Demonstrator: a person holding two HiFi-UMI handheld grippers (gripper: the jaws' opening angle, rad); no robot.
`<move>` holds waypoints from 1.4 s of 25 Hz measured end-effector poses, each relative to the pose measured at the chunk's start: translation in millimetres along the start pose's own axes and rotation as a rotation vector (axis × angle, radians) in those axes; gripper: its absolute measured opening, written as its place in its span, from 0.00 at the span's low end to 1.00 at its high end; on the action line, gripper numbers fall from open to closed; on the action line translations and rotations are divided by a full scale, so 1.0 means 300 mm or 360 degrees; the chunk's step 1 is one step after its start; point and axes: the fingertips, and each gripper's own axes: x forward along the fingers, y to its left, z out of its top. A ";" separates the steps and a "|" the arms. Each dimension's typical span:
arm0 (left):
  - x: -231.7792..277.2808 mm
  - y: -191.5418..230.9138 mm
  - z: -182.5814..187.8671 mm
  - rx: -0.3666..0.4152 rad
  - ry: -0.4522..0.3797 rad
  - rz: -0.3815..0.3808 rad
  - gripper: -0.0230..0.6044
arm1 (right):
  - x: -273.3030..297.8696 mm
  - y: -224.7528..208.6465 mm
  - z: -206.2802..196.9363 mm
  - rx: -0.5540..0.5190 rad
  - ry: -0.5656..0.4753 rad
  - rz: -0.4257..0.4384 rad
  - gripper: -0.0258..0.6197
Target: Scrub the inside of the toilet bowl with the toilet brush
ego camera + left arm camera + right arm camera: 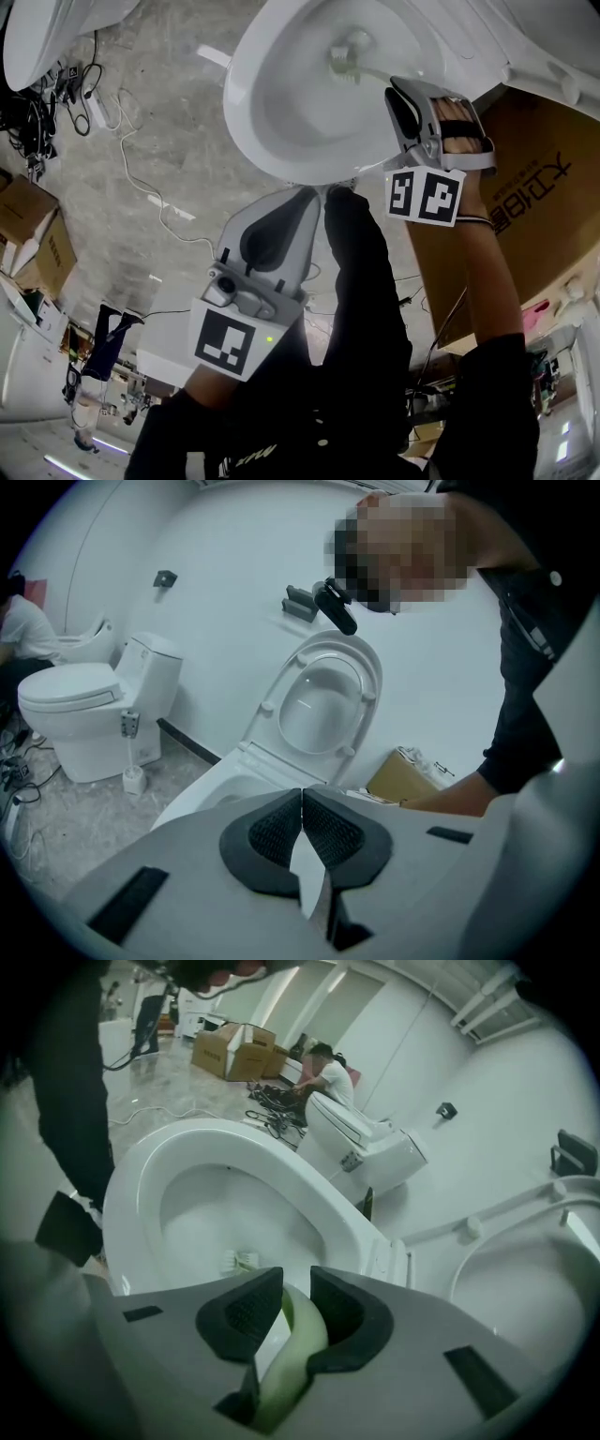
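Two claws: right claw (296, 1290) clamped on toilet brush (298, 1340) handle, bristles inside toilet bowl (272, 122); left claw (302, 803) closed, empty, near bowl rim.

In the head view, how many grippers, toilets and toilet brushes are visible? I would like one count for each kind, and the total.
Grippers: 2, the left gripper and the right gripper
Toilets: 2, the toilet in use and a second toilet at the top left
Toilet brushes: 1, the toilet brush inside the bowl
Total: 5
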 end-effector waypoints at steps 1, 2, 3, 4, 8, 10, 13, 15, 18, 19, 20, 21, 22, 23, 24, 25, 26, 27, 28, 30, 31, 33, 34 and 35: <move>-0.001 0.000 0.000 0.0001 -0.0001 -0.0001 0.08 | -0.009 0.002 0.001 -0.0066 -0.0019 0.0014 0.21; -0.002 0.000 -0.001 0.0003 0.0000 -0.0003 0.08 | -0.015 0.002 0.000 -0.0134 -0.0036 0.0025 0.20; -0.005 0.000 -0.003 0.0004 0.0002 -0.0004 0.08 | -0.019 -0.002 -0.004 -0.0199 -0.0046 0.0033 0.20; -0.008 0.000 -0.006 0.0005 0.0005 -0.0004 0.08 | -0.020 -0.009 -0.012 -0.0260 -0.0048 0.0034 0.20; -0.009 0.002 0.009 -0.0001 -0.0002 0.0001 0.08 | -0.008 -0.087 -0.060 -0.0423 -0.0007 0.0015 0.20; -0.006 0.003 0.021 -0.0006 -0.0003 0.0002 0.08 | -0.001 -0.135 -0.079 -0.0463 0.0009 0.0007 0.20; -0.016 0.010 0.008 -0.0010 -0.0005 0.0006 0.08 | 0.006 -0.163 -0.095 -0.0462 0.0012 0.0004 0.20; -0.025 0.015 -0.004 -0.0015 -0.0006 0.0010 0.08 | 0.004 -0.171 -0.097 -0.0436 0.0008 -0.0001 0.21; -0.031 0.021 -0.015 -0.0021 0.0001 0.0011 0.08 | -0.004 -0.190 -0.077 -0.0391 -0.0012 -0.0026 0.21; -0.032 0.021 -0.018 -0.0022 0.0003 0.0012 0.08 | -0.003 -0.196 -0.066 -0.0377 -0.0020 -0.0037 0.21; -0.033 0.020 -0.020 -0.0023 0.0003 0.0014 0.08 | 0.000 -0.200 -0.054 -0.0364 -0.0029 -0.0045 0.21; -0.033 0.019 -0.022 -0.0024 0.0002 0.0016 0.08 | 0.006 -0.203 -0.041 -0.0350 -0.0036 -0.0049 0.21; -0.032 0.019 -0.022 -0.0025 0.0001 0.0016 0.08 | 0.015 -0.202 -0.027 -0.0335 -0.0042 -0.0049 0.21; -0.032 0.018 -0.022 -0.0026 -0.0002 0.0015 0.08 | 0.024 -0.198 -0.014 -0.0321 -0.0046 -0.0048 0.21; -0.031 0.018 -0.022 -0.0025 -0.0004 0.0013 0.08 | 0.032 -0.189 -0.001 -0.0308 -0.0050 -0.0045 0.21; -0.030 0.019 -0.022 -0.0023 -0.0006 0.0011 0.08 | 0.039 -0.177 0.011 -0.0294 -0.0054 -0.0041 0.21; -0.030 0.019 -0.022 -0.0019 -0.0007 0.0010 0.08 | 0.043 -0.163 0.023 -0.0278 -0.0057 -0.0038 0.21; -0.030 0.019 -0.022 -0.0015 -0.0008 0.0010 0.08 | 0.046 -0.147 0.034 -0.0261 -0.0059 -0.0034 0.21; -0.029 0.018 -0.023 -0.0012 -0.0009 0.0009 0.08 | 0.047 -0.131 0.041 -0.0243 -0.0063 -0.0028 0.21; -0.027 0.009 -0.024 -0.0006 -0.0013 0.0005 0.08 | 0.045 -0.096 0.046 -0.0223 -0.0074 -0.0008 0.21; -0.027 0.003 -0.025 -0.0001 -0.0015 0.0002 0.08 | 0.043 -0.080 0.043 -0.0223 -0.0080 0.0005 0.21; -0.030 -0.010 -0.026 0.0014 -0.0013 -0.0003 0.08 | 0.029 -0.059 0.030 -0.0232 -0.0082 0.0020 0.21; -0.033 -0.017 -0.024 0.0020 -0.0012 -0.0004 0.08 | 0.015 -0.057 0.021 -0.0233 -0.0078 0.0019 0.21; -0.037 -0.024 -0.019 0.0025 -0.0013 -0.0003 0.08 | -0.003 -0.062 0.011 -0.0228 -0.0073 0.0012 0.21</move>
